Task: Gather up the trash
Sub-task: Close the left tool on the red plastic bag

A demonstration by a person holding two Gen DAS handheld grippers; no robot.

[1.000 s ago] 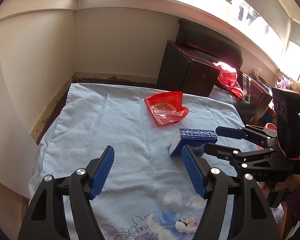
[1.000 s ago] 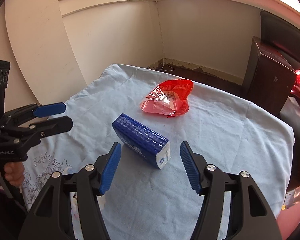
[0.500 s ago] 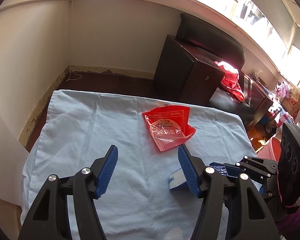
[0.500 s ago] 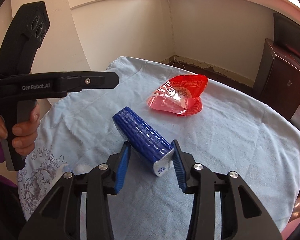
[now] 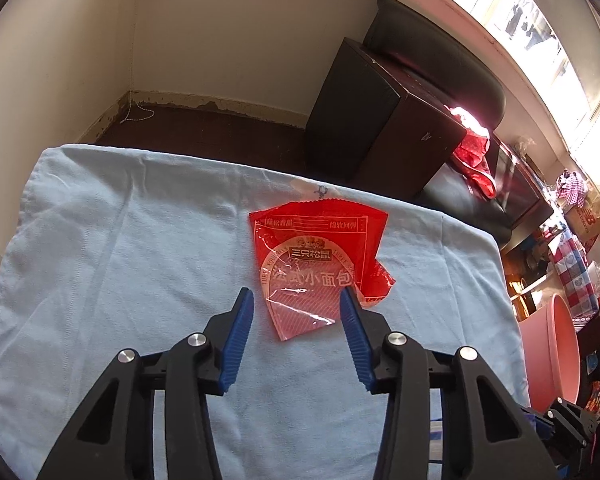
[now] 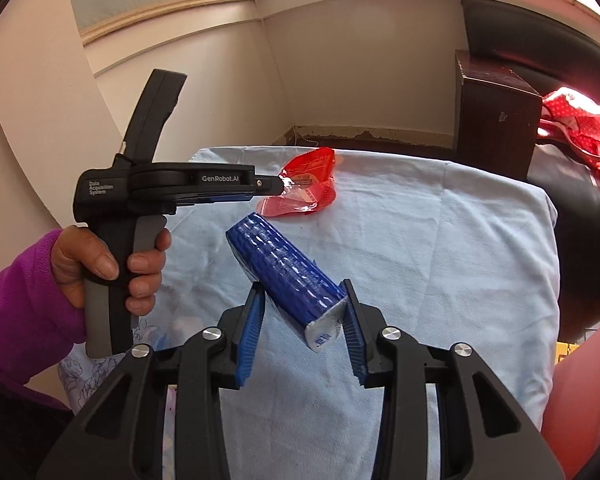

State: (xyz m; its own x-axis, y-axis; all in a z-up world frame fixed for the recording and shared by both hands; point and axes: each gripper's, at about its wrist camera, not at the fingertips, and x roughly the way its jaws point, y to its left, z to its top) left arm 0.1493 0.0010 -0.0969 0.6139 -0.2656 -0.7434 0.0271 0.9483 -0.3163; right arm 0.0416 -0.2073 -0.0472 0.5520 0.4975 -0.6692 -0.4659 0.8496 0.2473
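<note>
A red and clear snack wrapper (image 5: 316,268) lies on the light blue cloth (image 5: 100,272) near the table's far edge. My left gripper (image 5: 297,308) is open, its fingertips either side of the wrapper's near end. In the right wrist view the wrapper (image 6: 304,188) sits just past the tip of the left gripper (image 6: 278,188). My right gripper (image 6: 304,308) is shut on a blue tissue pack (image 6: 288,272) and holds it lifted above the cloth.
A dark wooden cabinet (image 5: 380,120) and a black sofa (image 5: 440,60) stand beyond the table's far edge. A pink bin (image 5: 552,352) stands off the right side. A wall runs along the left.
My right gripper has closed on the blue pack and lifted it. My left gripper has moved forward to the red wrapper, with its jaws somewhat narrower.
</note>
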